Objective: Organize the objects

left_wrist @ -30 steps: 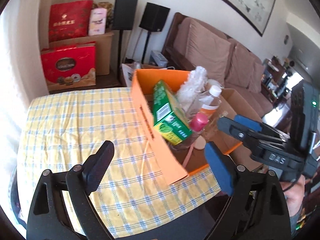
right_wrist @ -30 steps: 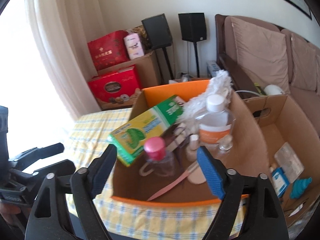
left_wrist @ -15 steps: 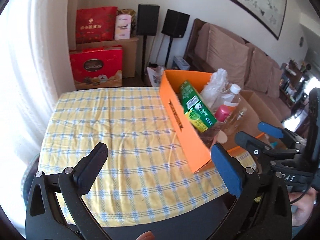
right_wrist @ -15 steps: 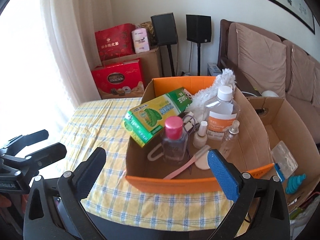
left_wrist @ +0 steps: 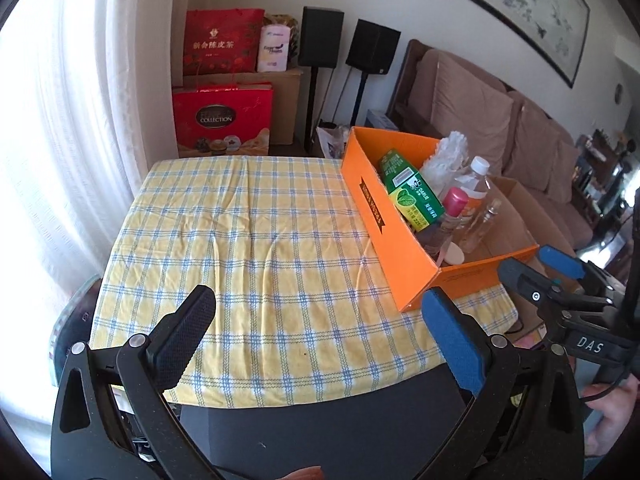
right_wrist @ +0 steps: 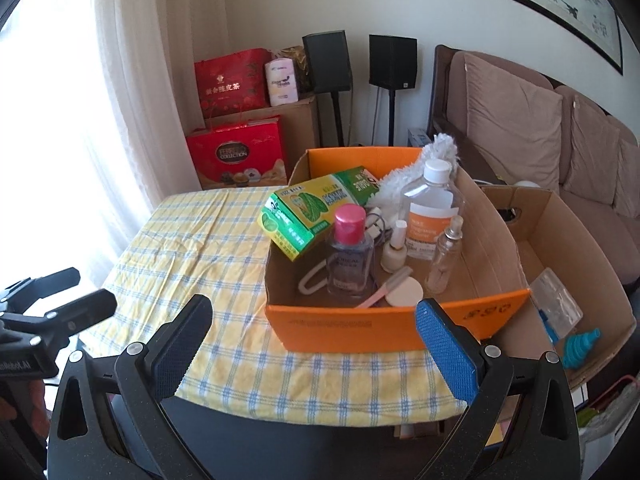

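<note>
Both tongs stood wide open with nothing between their pads: the left tongs [left_wrist: 320, 332] hung over the near edge of the desk [left_wrist: 240, 240], above bare checked cloth, and the right tongs [right_wrist: 312, 336] faced the orange box [right_wrist: 344, 328] on the desk's right side. The things to be organized sat inside that box: a green carton [right_wrist: 304, 216] leaning on the left wall, a pink-capped bottle [right_wrist: 350, 256] near the front, a large clear bottle [right_wrist: 432, 212] with a white cap behind it, a small cream bottle [right_wrist: 396, 248], a slim glass vial [right_wrist: 446, 256], a white fluffy duster [right_wrist: 416, 176], a pink razor-like tool [right_wrist: 384, 286] and a round puff [right_wrist: 402, 294] lying flat. The carton looked light and stiff, best pinched across its narrow faces; the bottles seemed smooth and likely slippery, so a hold across the body below the cap would suit them. The vial appeared fragile and easily tipped, and the flat pieces on the box floor would be awkward to get the pads under. The right wrist view looked straight into the box and also showed a second, brown carton [right_wrist: 560, 248] beyond it with a teal funnel [right_wrist: 580, 348] and a clear packet. The left wrist view showed the box side-on, its near wall hiding the floor, but revealed the whole open cloth area and the right tongs [left_wrist: 548, 272] beside the box corner.
</note>
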